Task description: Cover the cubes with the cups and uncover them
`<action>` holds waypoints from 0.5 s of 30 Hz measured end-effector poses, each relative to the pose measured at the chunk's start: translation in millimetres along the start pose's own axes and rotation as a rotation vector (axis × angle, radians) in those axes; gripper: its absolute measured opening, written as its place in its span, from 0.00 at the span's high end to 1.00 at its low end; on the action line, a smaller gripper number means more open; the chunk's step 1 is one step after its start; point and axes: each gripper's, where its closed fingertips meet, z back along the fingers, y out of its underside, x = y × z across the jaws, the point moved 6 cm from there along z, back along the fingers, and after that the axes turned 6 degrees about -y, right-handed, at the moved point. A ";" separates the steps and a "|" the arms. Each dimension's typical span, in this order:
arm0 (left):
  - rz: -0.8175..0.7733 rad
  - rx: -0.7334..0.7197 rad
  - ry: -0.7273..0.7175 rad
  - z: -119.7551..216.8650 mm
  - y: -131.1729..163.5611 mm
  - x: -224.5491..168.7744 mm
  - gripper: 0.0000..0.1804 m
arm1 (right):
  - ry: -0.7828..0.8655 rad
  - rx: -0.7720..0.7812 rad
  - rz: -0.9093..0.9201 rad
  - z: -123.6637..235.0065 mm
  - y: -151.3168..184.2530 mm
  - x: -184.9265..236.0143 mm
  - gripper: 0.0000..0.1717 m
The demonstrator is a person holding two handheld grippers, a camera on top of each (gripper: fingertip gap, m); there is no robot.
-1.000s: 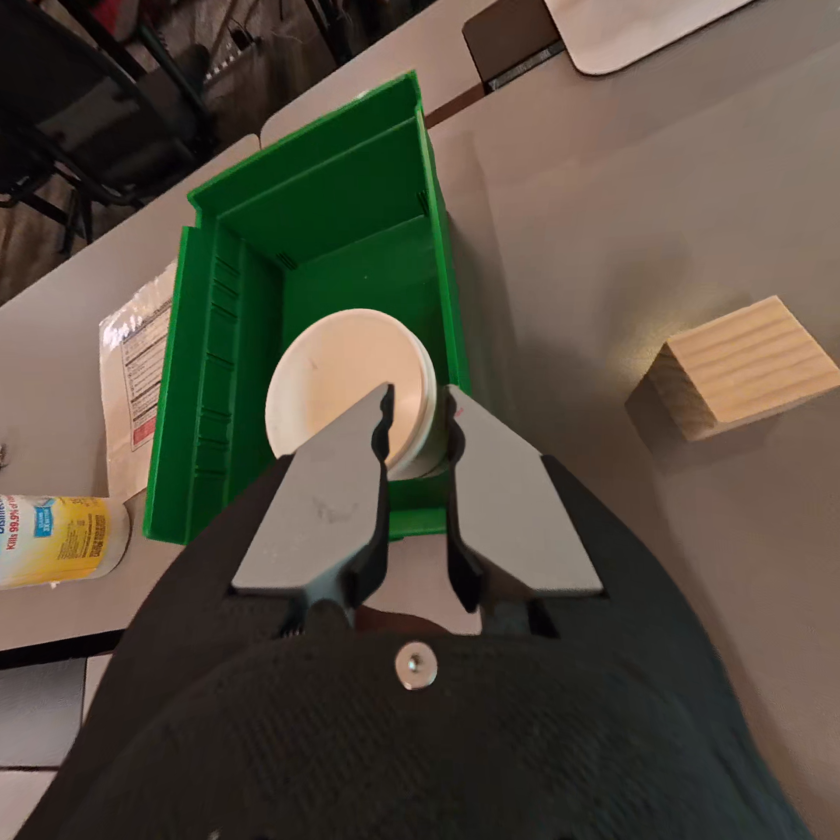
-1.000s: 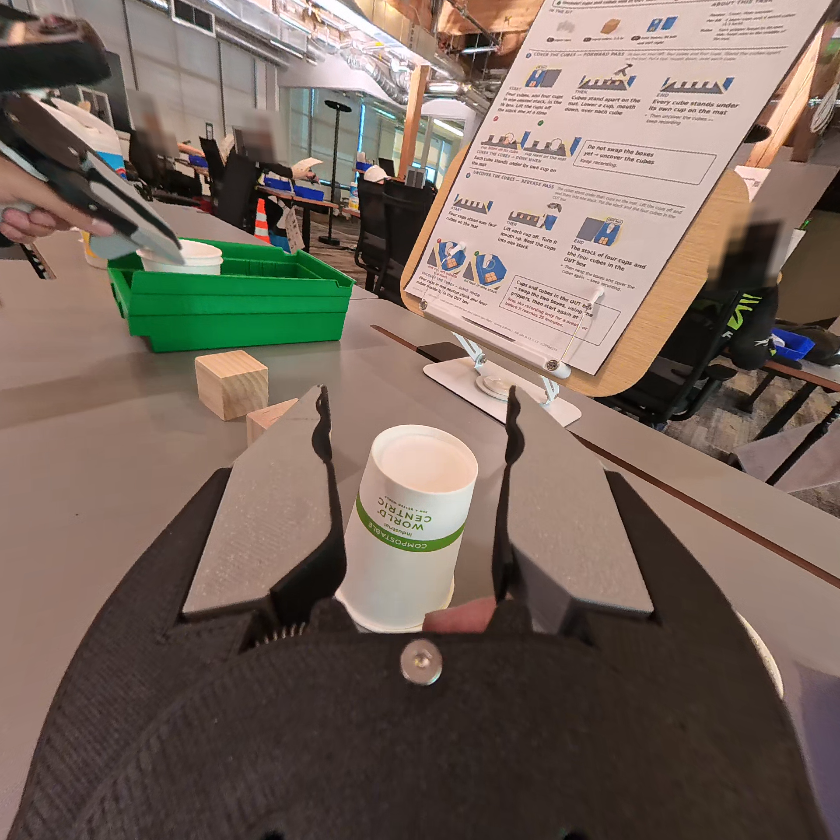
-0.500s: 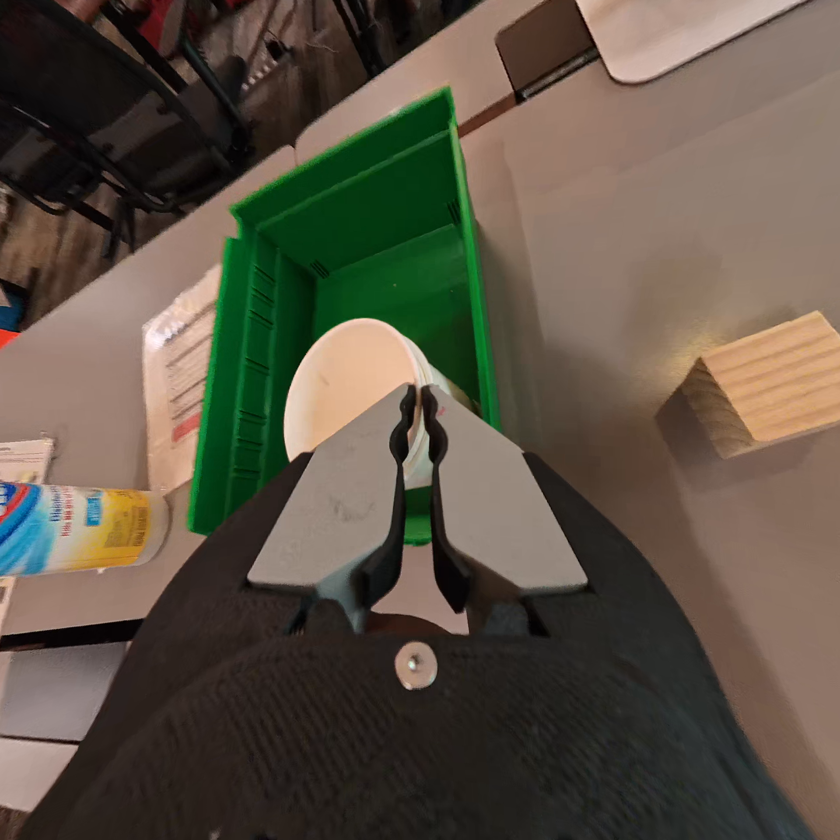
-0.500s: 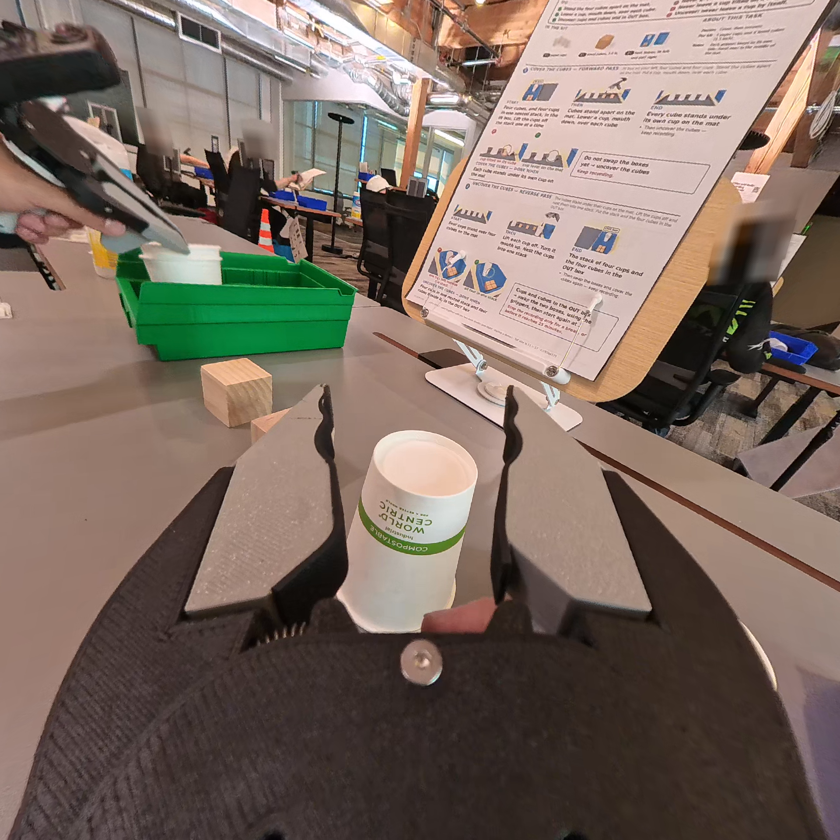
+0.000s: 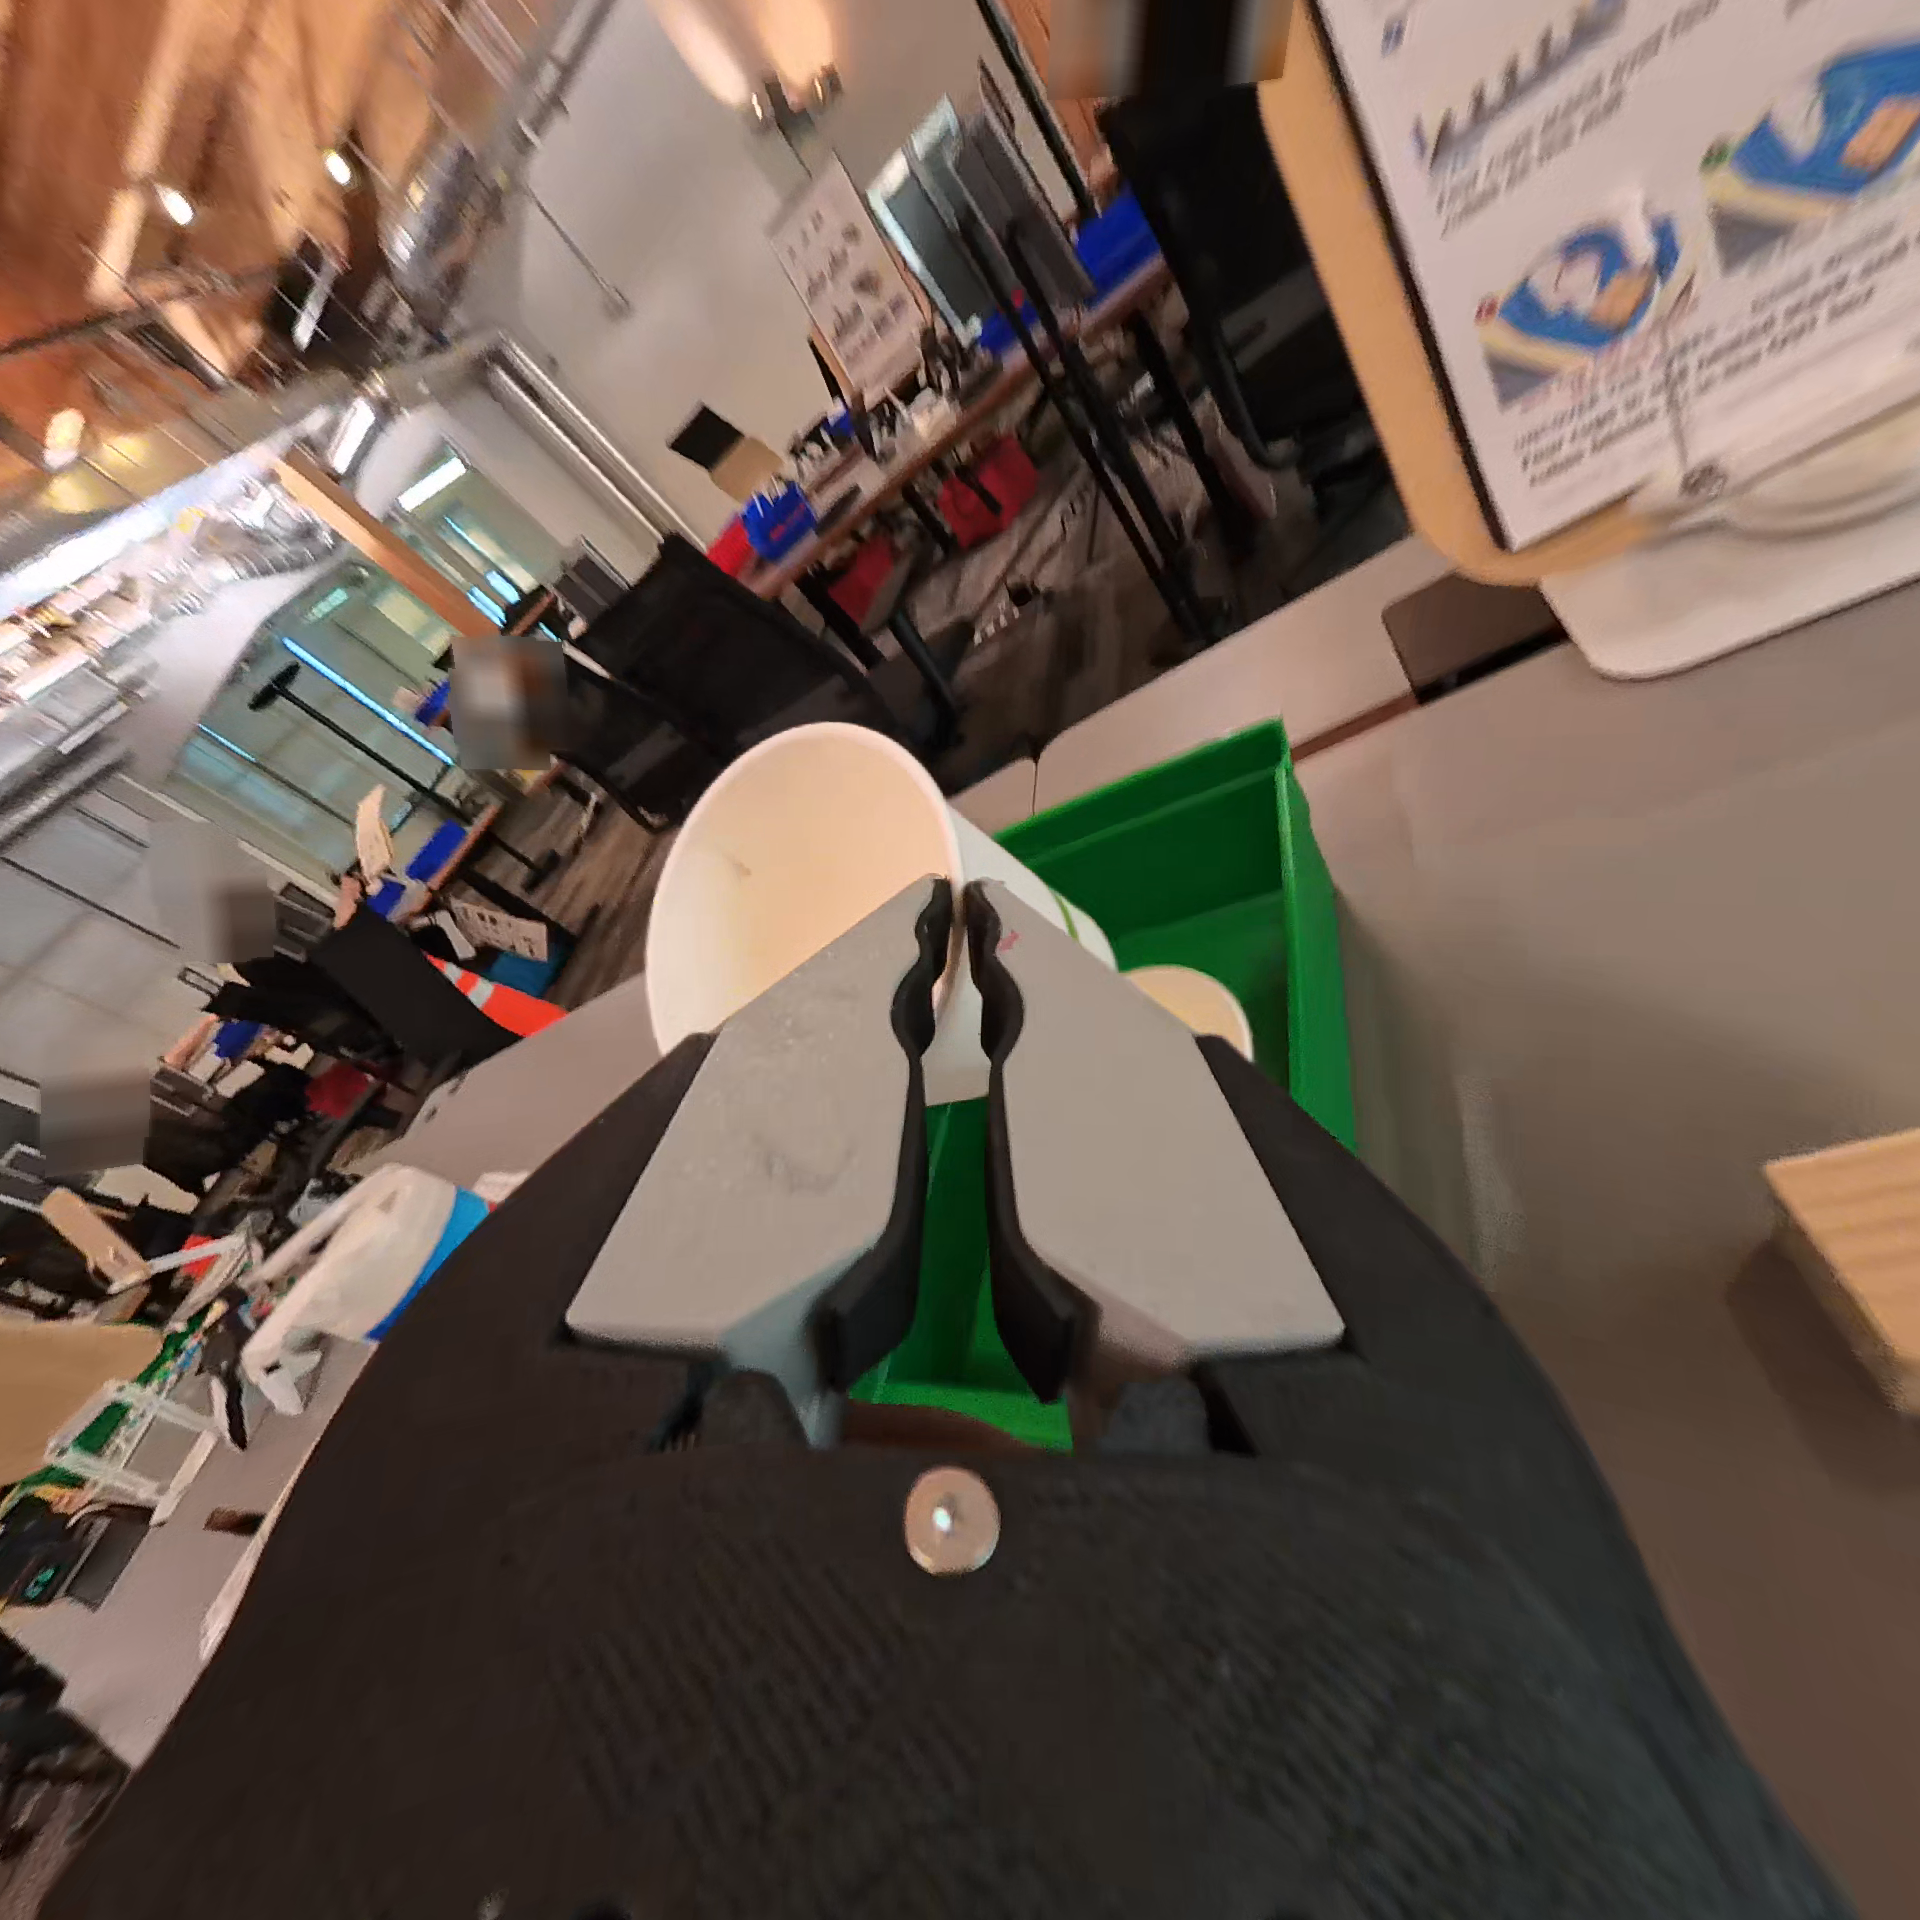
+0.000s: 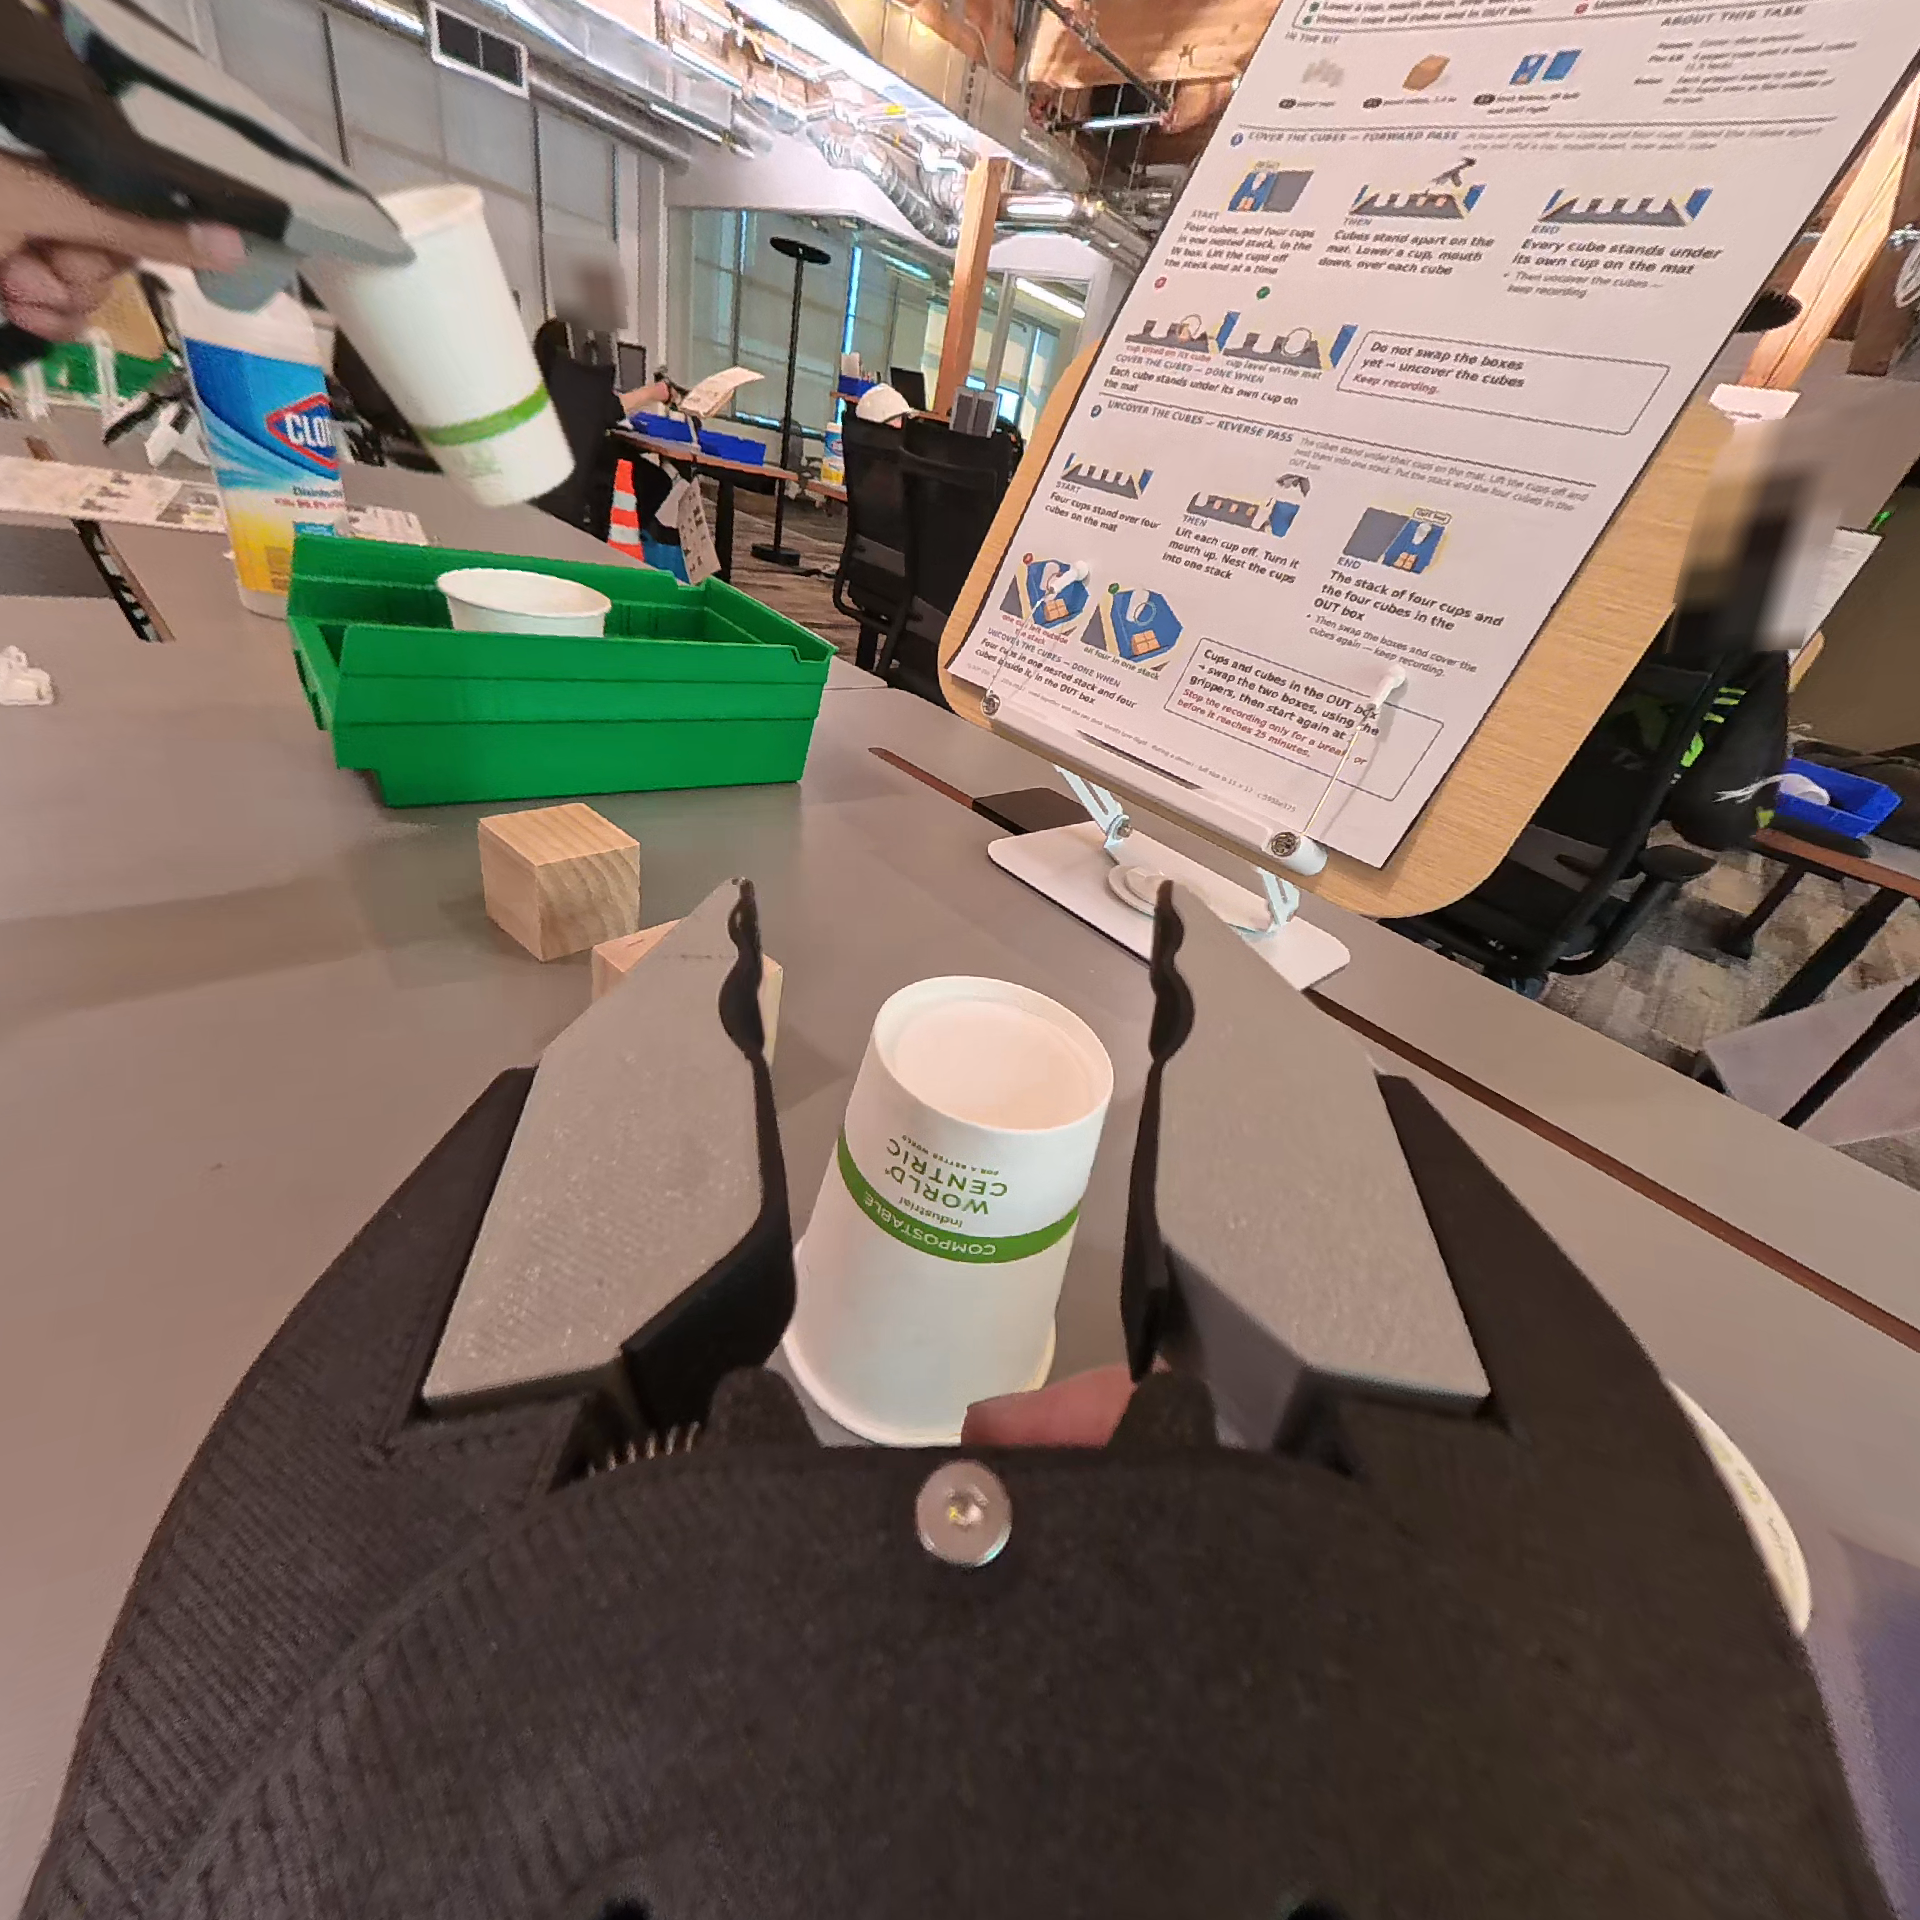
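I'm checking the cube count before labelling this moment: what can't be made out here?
- Under the upside-down cup, right wrist view: its wall hides any cube.
- Second cube, right wrist view: mostly behind the right gripper's finger.
- Cube, left wrist view: cut off by the right edge.
- Bin floor, left wrist view: hidden by the held cup.

The left wrist view is motion-blurred, the room behind smeared. Its right edge cuts off a wooden cube (image 5: 1860,1257). In the right wrist view, the right gripper's near finger (image 6: 644,1122) hides most of a second cube (image 6: 623,951), and the upside-down cup (image 6: 961,1195) conceals whatever it covers.
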 end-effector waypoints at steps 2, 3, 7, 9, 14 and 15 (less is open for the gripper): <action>0.028 -0.074 0.003 15.0 -17.1 0.5 0.99 | -0.019 -0.003 -0.013 -0.5 0.0 1.4 0.57; 0.049 -0.109 0.019 23.7 -26.5 -1.0 0.99 | -0.037 -0.005 -0.021 -1.0 -0.1 3.1 0.57; 0.120 -0.290 0.151 69.4 -72.8 -20.7 0.99 | -0.187 -0.031 -0.043 -3.4 -2.9 21.9 0.57; 0.169 -0.402 0.261 98.3 -97.6 -39.1 0.99 | -0.322 -0.042 -0.070 -5.4 -4.1 39.6 0.60; 0.387 -0.661 0.660 166.2 -137.1 -95.1 0.99 | -0.618 -0.037 -0.173 -10.5 0.2 82.3 0.55; 0.440 -0.690 0.745 176.7 -139.6 -107.1 0.99 | -0.638 -0.041 -0.179 -11.2 0.8 87.3 0.53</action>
